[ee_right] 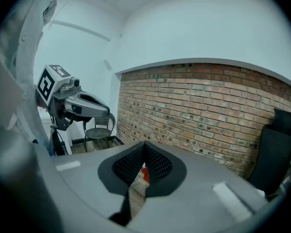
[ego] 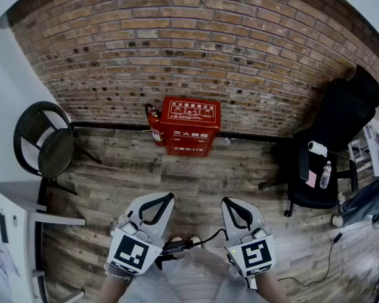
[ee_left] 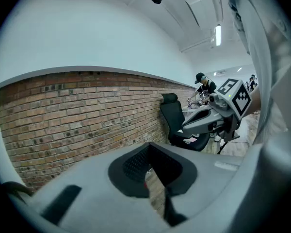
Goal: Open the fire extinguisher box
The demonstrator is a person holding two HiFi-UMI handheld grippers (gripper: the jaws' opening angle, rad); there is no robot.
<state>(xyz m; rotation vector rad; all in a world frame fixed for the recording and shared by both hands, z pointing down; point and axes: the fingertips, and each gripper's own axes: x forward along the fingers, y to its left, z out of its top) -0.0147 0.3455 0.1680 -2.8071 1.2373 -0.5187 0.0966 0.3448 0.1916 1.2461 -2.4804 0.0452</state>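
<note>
The red fire extinguisher box (ego: 191, 125) stands closed on the wooden floor against the brick wall, with white print on its lid and front. A red extinguisher (ego: 155, 129) leans at its left side. Both grippers hover well short of the box, low in the head view. My left gripper (ego: 169, 198) is shut with nothing in it, and so is my right gripper (ego: 227, 202). In the left gripper view the jaws (ee_left: 150, 145) meet at the tips. In the right gripper view the jaws (ee_right: 144, 144) also meet, and a sliver of the red box (ee_right: 144, 172) shows through the gap below.
A black round-backed chair (ego: 43, 141) stands at the left by a white cabinet (ego: 12, 223). A black office chair (ego: 331, 141) with a bottle (ego: 326, 175) on its seat stands at the right. Cables (ego: 316, 264) lie on the floor at the lower right.
</note>
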